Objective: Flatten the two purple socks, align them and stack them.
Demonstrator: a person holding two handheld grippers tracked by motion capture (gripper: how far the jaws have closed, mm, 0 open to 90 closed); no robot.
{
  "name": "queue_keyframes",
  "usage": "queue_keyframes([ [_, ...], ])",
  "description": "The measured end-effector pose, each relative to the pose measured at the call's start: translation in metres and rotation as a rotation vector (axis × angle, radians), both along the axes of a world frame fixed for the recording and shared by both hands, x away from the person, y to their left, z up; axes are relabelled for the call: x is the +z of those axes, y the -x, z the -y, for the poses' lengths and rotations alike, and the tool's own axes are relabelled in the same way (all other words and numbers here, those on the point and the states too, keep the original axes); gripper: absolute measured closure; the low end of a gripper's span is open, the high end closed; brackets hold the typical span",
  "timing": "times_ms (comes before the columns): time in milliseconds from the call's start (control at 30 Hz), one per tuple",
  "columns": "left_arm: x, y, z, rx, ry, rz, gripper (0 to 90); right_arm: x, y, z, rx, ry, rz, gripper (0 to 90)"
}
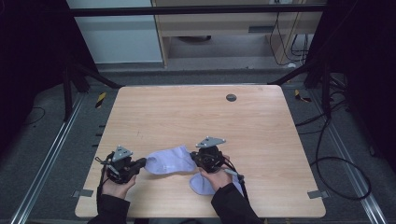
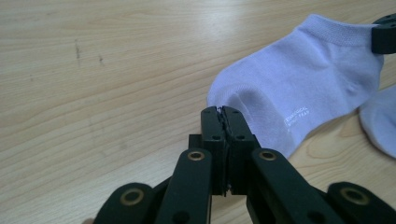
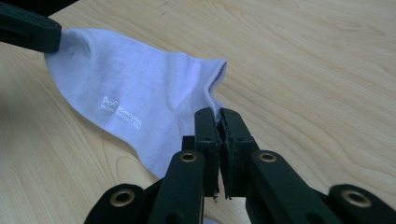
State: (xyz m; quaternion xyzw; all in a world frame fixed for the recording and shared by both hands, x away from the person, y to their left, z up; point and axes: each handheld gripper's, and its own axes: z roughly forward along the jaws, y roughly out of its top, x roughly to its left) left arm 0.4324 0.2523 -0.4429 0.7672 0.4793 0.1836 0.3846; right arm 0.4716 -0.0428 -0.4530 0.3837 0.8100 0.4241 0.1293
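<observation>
Item 1, near edge of the worktop (image 1: 261, 116): second sock (image 1: 201, 184), lying flat just inside the edge, partly under your right hand (image 1: 215, 177). Risk: your wrist or the trailing cable drags it off the edge.

Item 2, right tongs (image 3: 219, 114): jaws pressed together on the cuff end of the pale lilac sock (image 3: 135, 112). The bite looks thin, at the very rim; a sharp pull could let the fabric slip free.

Item 3, left tongs (image 2: 222, 112): jaws together on the toe end of the same sock, which lies between your two hands, near the front edge, left of centre. Pull unevenly and one end drops, folding the sock.

Item 4, far edge: small dark disc (image 1: 231, 97), well apart, no hazard.
</observation>
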Motion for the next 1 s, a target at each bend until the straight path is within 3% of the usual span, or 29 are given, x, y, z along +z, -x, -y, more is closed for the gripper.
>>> queue_keyframes([
  [233, 0.008, 0.006, 0.014, -0.033, 0.002, 0.021, 88.0, 0.014, 0.012, 0.022, 0.009, 0.001, 0.023, 87.0],
  [533, 0.016, 0.013, 0.048, -0.108, 0.0, 0.023, 87.9, 0.027, 0.033, 0.059, 0.015, -0.001, 0.025, 87.1],
  [1000, 0.014, 0.025, 0.102, -0.223, -0.031, 0.008, 87.9, 0.023, 0.065, 0.118, -0.048, -0.019, 0.019, 87.1],
])
